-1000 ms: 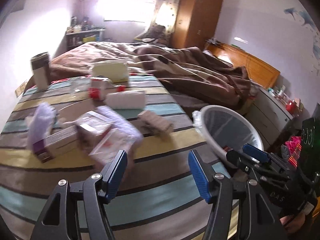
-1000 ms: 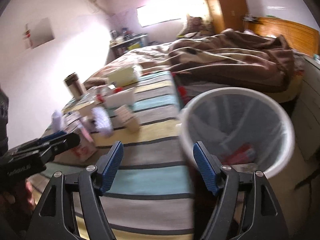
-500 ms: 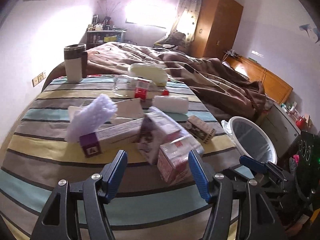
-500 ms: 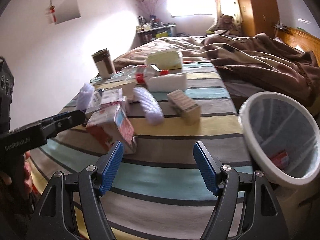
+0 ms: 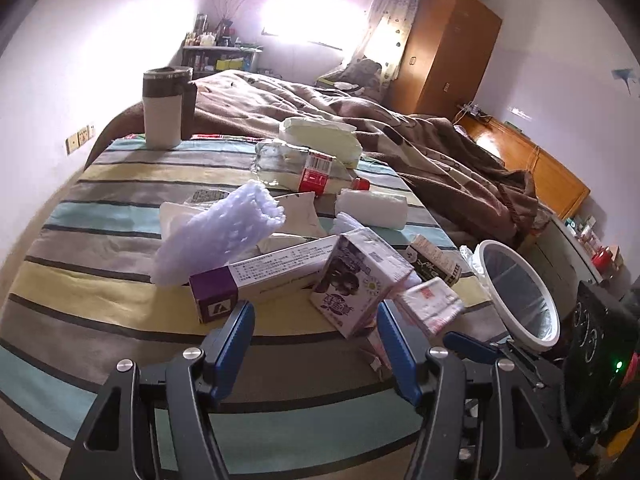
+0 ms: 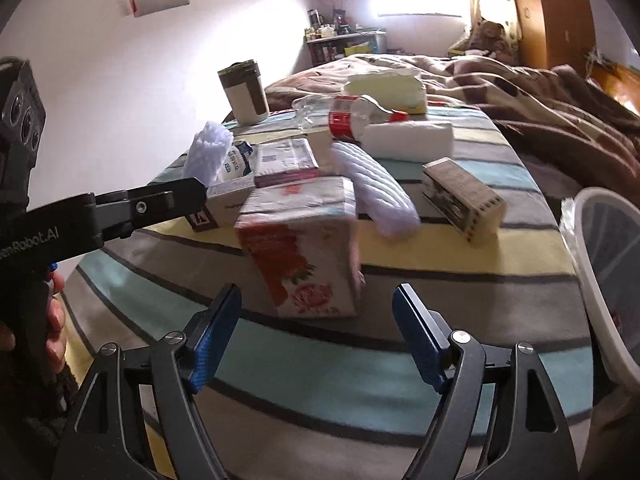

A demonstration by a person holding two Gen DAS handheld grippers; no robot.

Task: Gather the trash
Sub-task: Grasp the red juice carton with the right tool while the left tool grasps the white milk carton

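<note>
With both grippers over the striped bed (image 6: 400, 380), I see left gripper (image 5: 316, 340) fingers apart and empty, right gripper (image 6: 316, 336) fingers opening, probably short of the floral carton (image 6: 304, 256).

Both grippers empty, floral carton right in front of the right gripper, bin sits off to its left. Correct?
Not quite: the bin is off to the right of the right gripper, at the bed's edge, as the right wrist view shows. The rest holds: both grippers are empty, the right one's jaws are opening with nothing between them, and the floral carton lies right in front of it.
</note>
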